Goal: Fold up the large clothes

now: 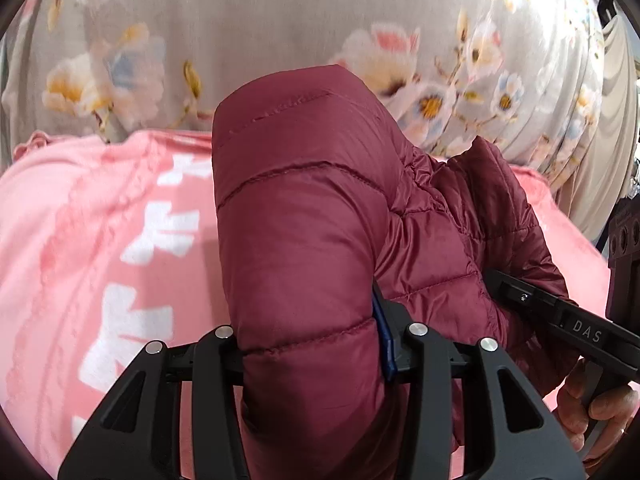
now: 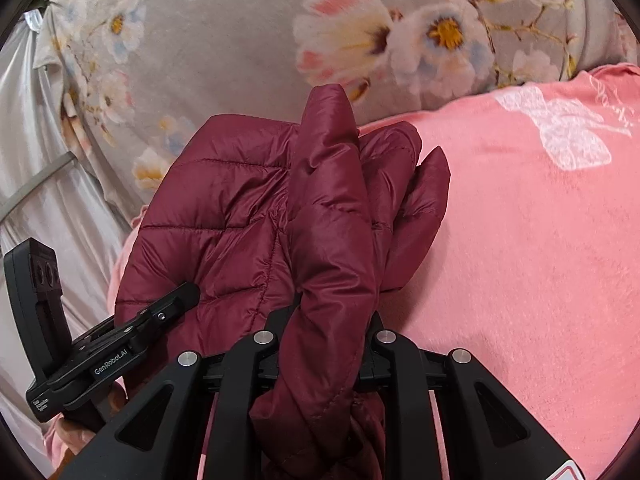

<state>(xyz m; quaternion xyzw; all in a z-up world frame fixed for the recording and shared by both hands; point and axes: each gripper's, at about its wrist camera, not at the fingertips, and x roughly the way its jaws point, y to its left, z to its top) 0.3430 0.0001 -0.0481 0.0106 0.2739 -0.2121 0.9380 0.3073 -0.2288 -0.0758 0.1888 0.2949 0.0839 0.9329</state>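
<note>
A dark red quilted puffer jacket (image 1: 304, 216) lies bunched on a pink blanket (image 1: 100, 240). My left gripper (image 1: 308, 344) is shut on a thick fold of the jacket, which rises between its fingers and hides the tips. My right gripper (image 2: 328, 332) is shut on another fold of the jacket (image 2: 332, 208) that stands up along its axis. The right gripper also shows in the left wrist view (image 1: 560, 312), pressed against the jacket's right side. The left gripper shows in the right wrist view (image 2: 132, 332), against the jacket's left side.
The pink blanket (image 2: 520, 240) has white prints. Behind it lies a grey floral bedcover (image 1: 280, 24), also in the right wrist view (image 2: 224, 40). A silvery curtain (image 2: 44, 184) hangs at the left. A hand (image 1: 596, 408) holds the right gripper's handle.
</note>
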